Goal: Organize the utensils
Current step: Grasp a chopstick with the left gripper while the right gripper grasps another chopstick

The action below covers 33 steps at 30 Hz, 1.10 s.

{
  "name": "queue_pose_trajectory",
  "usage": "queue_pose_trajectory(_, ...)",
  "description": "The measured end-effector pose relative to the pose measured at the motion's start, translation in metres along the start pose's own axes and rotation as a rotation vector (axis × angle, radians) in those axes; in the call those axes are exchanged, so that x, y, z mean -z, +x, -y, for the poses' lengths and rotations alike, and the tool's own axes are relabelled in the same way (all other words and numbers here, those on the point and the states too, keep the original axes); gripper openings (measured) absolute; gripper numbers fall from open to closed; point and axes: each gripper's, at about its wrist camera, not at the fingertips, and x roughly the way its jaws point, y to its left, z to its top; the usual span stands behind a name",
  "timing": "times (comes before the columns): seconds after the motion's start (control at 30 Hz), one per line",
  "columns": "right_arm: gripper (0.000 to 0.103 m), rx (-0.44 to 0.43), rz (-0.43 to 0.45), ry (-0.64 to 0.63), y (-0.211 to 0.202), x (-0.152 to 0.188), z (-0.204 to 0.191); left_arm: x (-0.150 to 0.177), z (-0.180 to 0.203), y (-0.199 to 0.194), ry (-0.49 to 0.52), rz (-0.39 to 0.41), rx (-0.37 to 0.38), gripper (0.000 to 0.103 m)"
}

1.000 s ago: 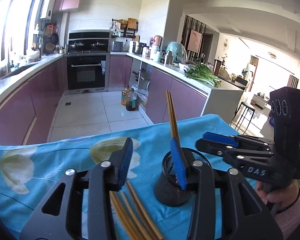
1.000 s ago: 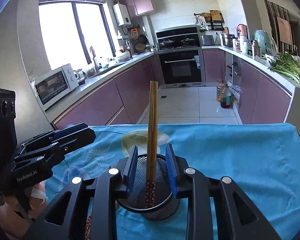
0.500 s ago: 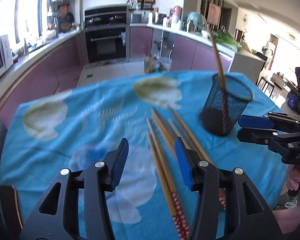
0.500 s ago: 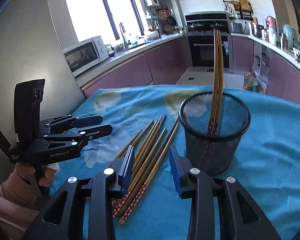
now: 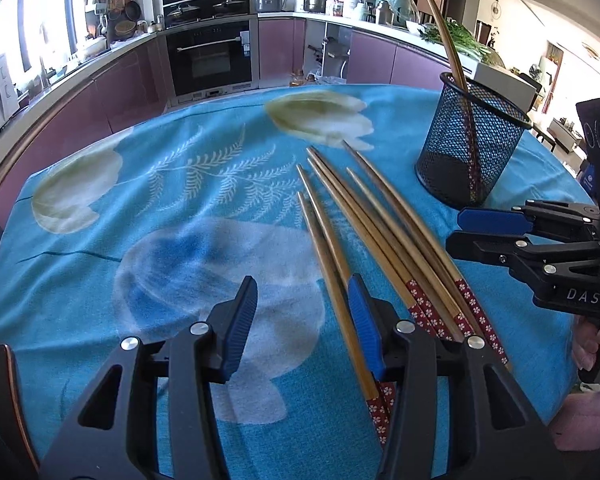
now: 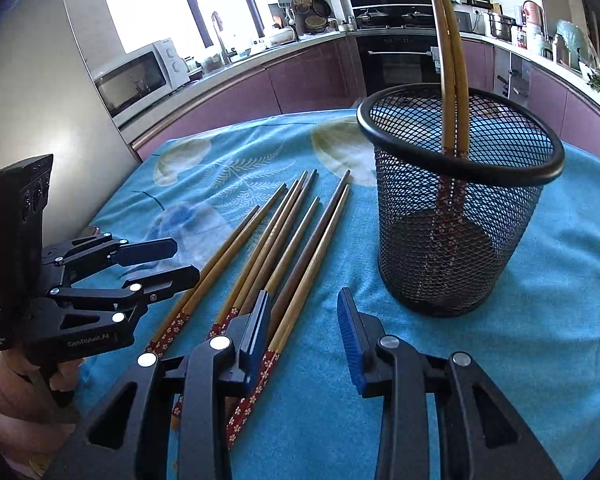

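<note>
Several wooden chopsticks (image 5: pixel 364 224) with red flowered ends lie side by side on the blue tablecloth; they also show in the right wrist view (image 6: pixel 276 248). A black mesh cup (image 6: pixel 456 216) stands upright to their right with two chopsticks (image 6: pixel 450 64) in it; it also shows in the left wrist view (image 5: pixel 470 142). My left gripper (image 5: pixel 302 320) is open and empty, low over the cloth just left of the chopsticks' red ends. My right gripper (image 6: pixel 304 334) is open and empty, between the loose chopsticks and the cup.
The table carries a blue flowered cloth (image 5: pixel 172 184); its front and right edges are close. Behind it are purple kitchen counters, an oven (image 5: pixel 210 58) and a microwave (image 6: pixel 136 80). The other gripper appears in each view: the right one (image 5: pixel 540 248), the left one (image 6: pixel 100 280).
Both grippers have pulled back from the cup and dropped lower toward the loose chopsticks. The two chopsticks stay in the cup. Both stay open.
</note>
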Motion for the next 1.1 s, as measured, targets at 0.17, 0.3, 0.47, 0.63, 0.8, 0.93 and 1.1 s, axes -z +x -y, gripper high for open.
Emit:
queue_pose_trajectory(0.17,0.033,0.027,-0.012,-0.017,0.006,0.001,-0.002,0.001,0.000,0.003,-0.004,-0.016,0.004,0.046)
queue_pose_trajectory(0.3,0.033,0.050,-0.025,-0.027,0.009,0.001,-0.003,0.001,0.001,0.006,0.006,-0.023,-0.005,0.045)
queue_pose_trajectory(0.47,0.027,0.080,-0.032,-0.042,0.009,0.001,-0.005,0.002,0.001,0.007,0.018,-0.029,-0.005,0.042)
queue_pose_trajectory(0.63,0.024,0.106,-0.054,-0.048,0.014,-0.002,-0.006,-0.001,-0.001,0.010,0.016,-0.036,0.005,0.037)
queue_pose_trajectory(0.8,0.025,0.142,-0.048,-0.060,0.023,-0.008,-0.011,-0.005,0.000,0.015,0.001,-0.034,0.011,0.032)
queue_pose_trajectory(0.93,0.021,0.164,-0.046,-0.065,0.026,-0.010,-0.014,-0.007,0.000,0.017,-0.019,-0.030,0.014,0.023)
queue_pose_trajectory(1.1,0.009,0.134,-0.040,-0.015,0.025,-0.010,-0.006,-0.007,-0.003,0.017,-0.057,-0.024,0.025,0.012)
